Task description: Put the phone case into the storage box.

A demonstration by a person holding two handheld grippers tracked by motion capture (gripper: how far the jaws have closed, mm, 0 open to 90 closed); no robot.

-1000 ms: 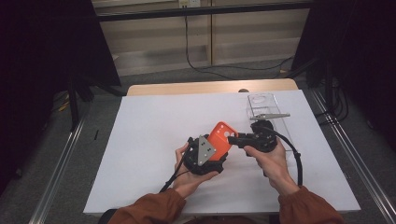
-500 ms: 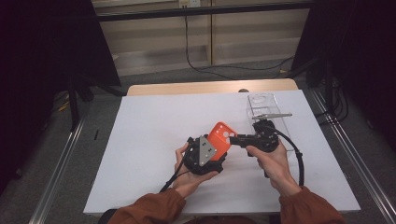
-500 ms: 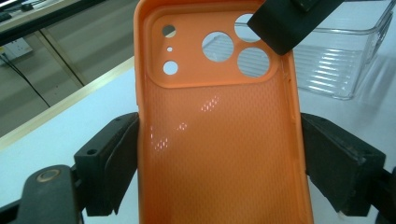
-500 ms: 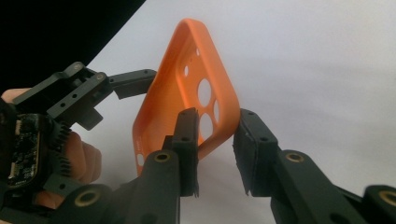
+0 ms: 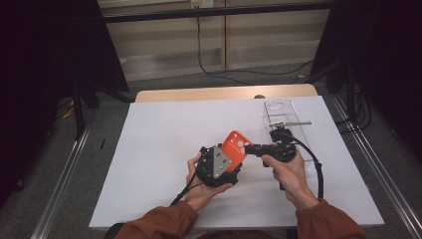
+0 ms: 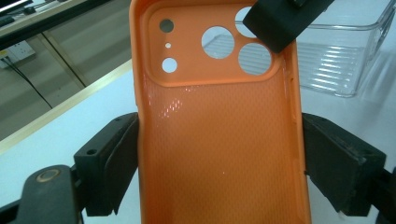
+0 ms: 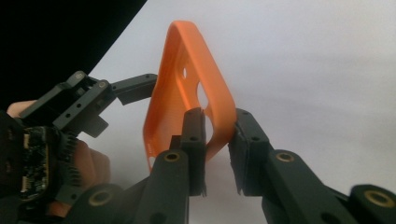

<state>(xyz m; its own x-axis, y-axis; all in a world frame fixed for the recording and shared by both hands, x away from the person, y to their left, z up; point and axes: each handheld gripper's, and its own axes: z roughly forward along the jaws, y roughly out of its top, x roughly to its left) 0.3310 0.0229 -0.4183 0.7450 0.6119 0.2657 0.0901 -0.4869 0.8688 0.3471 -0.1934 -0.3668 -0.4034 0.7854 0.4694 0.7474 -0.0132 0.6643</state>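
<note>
In the high view an orange phone case [image 5: 235, 145] was held up above the white table [image 5: 164, 149], just right of centre, between the two grippers. The left gripper [image 5: 225, 162] sat at 7 o'clock from the case, in the person's left hand [image 5: 204, 186]; the right gripper [image 5: 251, 149] came in from 3 o'clock, held by the right hand [image 5: 288, 172]. In the left gripper view the case [image 6: 219, 135] stood upright with its hollow inner side toward the camera and the camera holes at 12 o'clock; the left gripper's [image 6: 219, 168] jaws were spread about the case's width and pressed on its two long edges. The tip of the right gripper [image 6: 285, 21] covered the case's corner at 1 o'clock. In the right gripper view the right gripper's [image 7: 219, 140] jaws were nearly closed, pinching the thin wall of the case [image 7: 187, 93] at that corner, one jaw inside and one outside. The left gripper [image 7: 84, 107] showed at 9 o'clock there. A clear plastic box [image 5: 286, 122] lay on the table at 2 o'clock from the case, apart from it.
</note>
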